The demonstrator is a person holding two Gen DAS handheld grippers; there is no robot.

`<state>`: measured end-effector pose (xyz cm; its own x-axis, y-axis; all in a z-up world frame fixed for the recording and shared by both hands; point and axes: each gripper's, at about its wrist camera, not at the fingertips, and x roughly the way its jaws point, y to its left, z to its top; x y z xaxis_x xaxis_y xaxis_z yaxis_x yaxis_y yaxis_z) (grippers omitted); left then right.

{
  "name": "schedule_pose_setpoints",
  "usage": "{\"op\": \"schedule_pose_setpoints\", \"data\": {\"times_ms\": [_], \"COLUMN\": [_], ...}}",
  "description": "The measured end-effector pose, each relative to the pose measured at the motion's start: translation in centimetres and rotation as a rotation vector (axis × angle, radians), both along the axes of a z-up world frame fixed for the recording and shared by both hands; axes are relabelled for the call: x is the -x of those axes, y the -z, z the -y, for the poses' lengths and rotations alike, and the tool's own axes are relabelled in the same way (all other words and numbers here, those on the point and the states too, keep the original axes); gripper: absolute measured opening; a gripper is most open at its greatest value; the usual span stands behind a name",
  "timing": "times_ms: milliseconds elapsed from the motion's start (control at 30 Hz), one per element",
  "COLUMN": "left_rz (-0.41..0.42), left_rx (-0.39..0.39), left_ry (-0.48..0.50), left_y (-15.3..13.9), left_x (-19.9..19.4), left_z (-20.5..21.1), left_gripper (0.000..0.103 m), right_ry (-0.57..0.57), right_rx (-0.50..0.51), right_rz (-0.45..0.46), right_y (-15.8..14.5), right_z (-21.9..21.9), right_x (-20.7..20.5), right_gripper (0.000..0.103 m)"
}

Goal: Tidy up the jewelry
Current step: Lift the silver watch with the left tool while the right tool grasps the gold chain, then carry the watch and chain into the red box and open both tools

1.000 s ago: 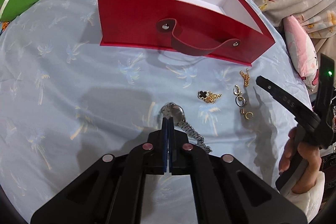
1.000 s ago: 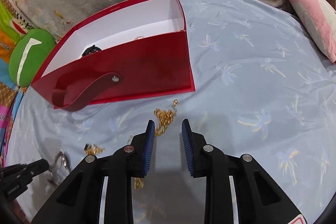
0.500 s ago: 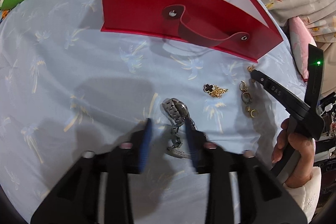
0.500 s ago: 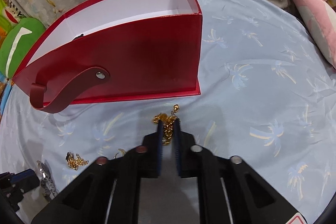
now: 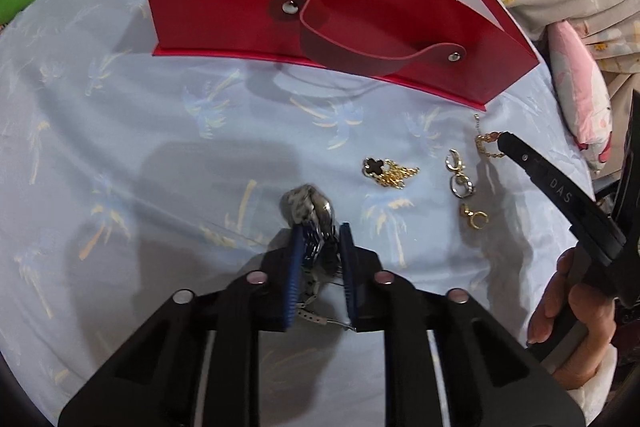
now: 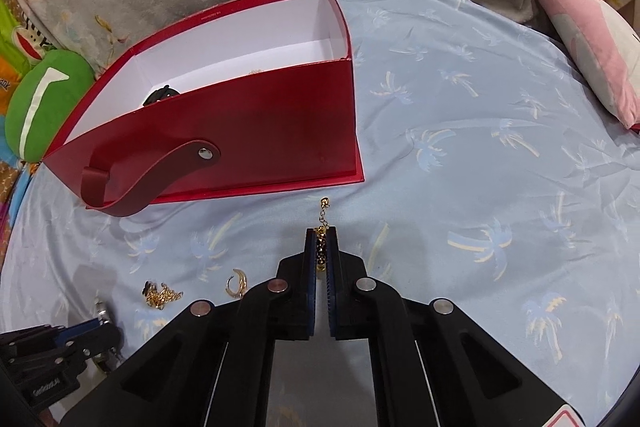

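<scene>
The left claw [image 5: 320, 239] has its blue pads partly apart around the silver watch [image 5: 308, 211], whose band lies between them on the pale blue sheet [image 5: 120, 147]; a firm grip cannot be confirmed. The right claw [image 6: 321, 247] is pressed together on a gold chain [image 6: 322, 215], its free end trailing toward the box. Between the claws lie a black clover pendant [image 5: 376, 167] and several earrings [image 5: 460, 179]. Beyond stands the open red box [image 6: 260, 139], a dark item [image 6: 162, 95] inside.
</scene>
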<state>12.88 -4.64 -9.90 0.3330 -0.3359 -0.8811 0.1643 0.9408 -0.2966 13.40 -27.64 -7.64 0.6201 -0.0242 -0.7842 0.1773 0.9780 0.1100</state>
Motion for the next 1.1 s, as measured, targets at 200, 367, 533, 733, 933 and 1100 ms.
{"op": "schedule_pose_setpoints", "data": {"times_ms": [200,367,533,733,933,1100], "left_rz": [0.018,0.07,0.136,0.235,0.368,0.468], "left_rx": [0.042,0.069,0.088,0.098,0.07,0.034], "left_ry": [0.034,0.048,0.05,0.048,0.024,0.007], "left_y": [-1.6,-4.2,-7.4,-12.0,-16.8,-20.0], "left_x": [0.9,1.9,2.4,1.9,-0.9,-4.4], "left_z": [-0.9,-1.5,-2.0,-2.7,-3.4,-2.9], "left_gripper": [0.006,0.006,0.006,0.006,0.006,0.006], "right_ry": [0.003,-0.009,-0.032,-0.071,-0.126,-0.159], "right_rx": [-0.019,-0.032,-0.037,-0.034,-0.037,-0.012], "right_rz": [0.038,0.079,0.134,0.228,0.326,0.378], "right_y": [-1.5,-3.4,-5.9,-10.1,-14.8,-17.6], "right_z": [0.3,0.1,-0.4,-1.4,-2.6,-4.0], "right_x": [2.0,3.9,5.5,6.0,3.5,-0.3], "right_gripper": [0.003,0.003,0.003,0.003,0.003,0.003]}}
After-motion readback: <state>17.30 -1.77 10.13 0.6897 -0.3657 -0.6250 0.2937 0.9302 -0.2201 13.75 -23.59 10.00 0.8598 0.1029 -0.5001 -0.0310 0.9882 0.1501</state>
